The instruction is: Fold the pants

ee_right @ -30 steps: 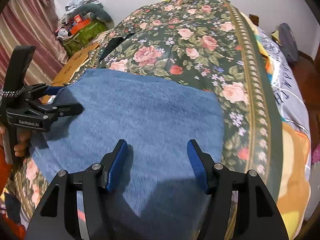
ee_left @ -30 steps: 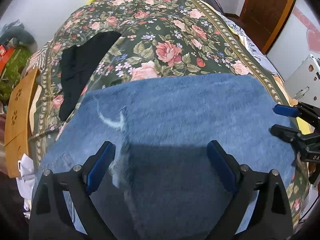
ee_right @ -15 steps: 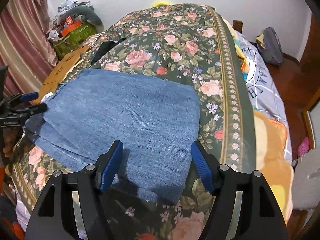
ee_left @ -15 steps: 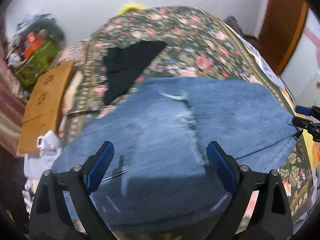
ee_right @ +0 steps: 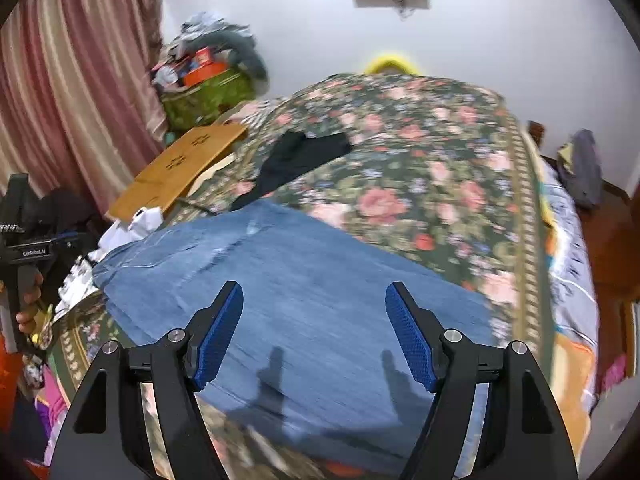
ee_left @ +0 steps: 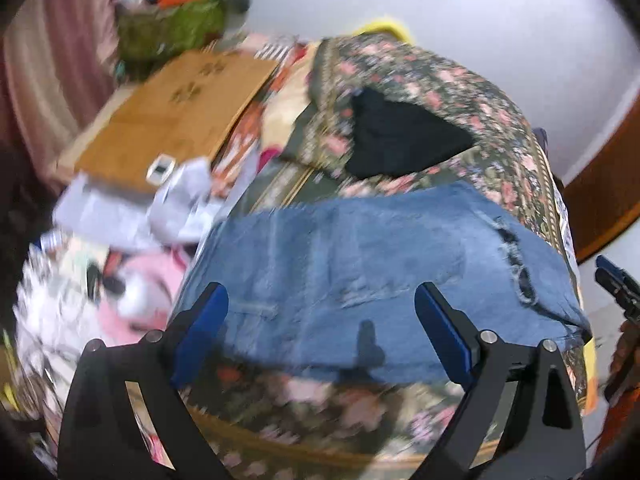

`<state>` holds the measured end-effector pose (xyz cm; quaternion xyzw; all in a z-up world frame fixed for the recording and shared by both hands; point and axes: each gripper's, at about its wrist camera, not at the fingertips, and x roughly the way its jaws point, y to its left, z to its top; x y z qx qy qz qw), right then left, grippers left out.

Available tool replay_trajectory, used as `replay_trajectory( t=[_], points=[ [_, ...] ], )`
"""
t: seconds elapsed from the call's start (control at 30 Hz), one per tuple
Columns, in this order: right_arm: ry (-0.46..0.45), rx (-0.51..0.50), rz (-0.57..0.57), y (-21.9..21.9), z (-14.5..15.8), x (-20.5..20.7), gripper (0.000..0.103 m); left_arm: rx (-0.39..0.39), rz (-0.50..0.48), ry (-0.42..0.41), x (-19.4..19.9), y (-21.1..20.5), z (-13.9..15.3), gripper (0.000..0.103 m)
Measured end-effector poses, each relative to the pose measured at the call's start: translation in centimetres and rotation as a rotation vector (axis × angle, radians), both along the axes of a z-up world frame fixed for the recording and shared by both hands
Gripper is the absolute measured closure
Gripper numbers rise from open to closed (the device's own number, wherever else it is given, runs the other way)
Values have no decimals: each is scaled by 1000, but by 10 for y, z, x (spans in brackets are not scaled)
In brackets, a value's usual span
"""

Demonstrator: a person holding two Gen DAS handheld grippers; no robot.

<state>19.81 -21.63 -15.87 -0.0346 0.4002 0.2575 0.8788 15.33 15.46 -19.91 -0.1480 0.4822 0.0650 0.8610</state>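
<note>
Both wrist views overlook (shared) jeans (ee_left: 380,272) closely.

floral bedspread (ee_right: 420,184), black garment (ee_right: 296,156), wooden board (ee_right: 180,168)

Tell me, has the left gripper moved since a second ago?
Yes. The left gripper has pulled back off the jeans, toward the near edge of the floral bedspread.

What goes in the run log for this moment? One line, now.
task: fold pants | jeans: lying folded on floral bedspread | left gripper: open, empty | right gripper: open, empty | black garment: beyond jeans
</note>
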Motion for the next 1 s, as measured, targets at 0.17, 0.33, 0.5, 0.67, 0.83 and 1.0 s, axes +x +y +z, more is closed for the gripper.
replay_trajectory(
  t=[0.17,0.33,0.5,0.67,0.83,1.0],
  points=[
    [90,-73,67,41,-33,16,33,-198,50,88,-22,32,-35,8],
    [152,-124,95,54,-57,19,33,-421,67,135,-32,43,-62,8],
    [181,-90,93,49,-58,19,33,-512,85,208,-24,45,-84,8],
    [186,-77,91,50,-59,19,32,-593,96,255,-3,53,-108,1],
    [187,-69,94,49,-59,20,31,-599,112,293,27,65,-124,3],
    [189,-50,101,49,-60,20,30,-462,131,285,44,72,-119,50]
  ],
)
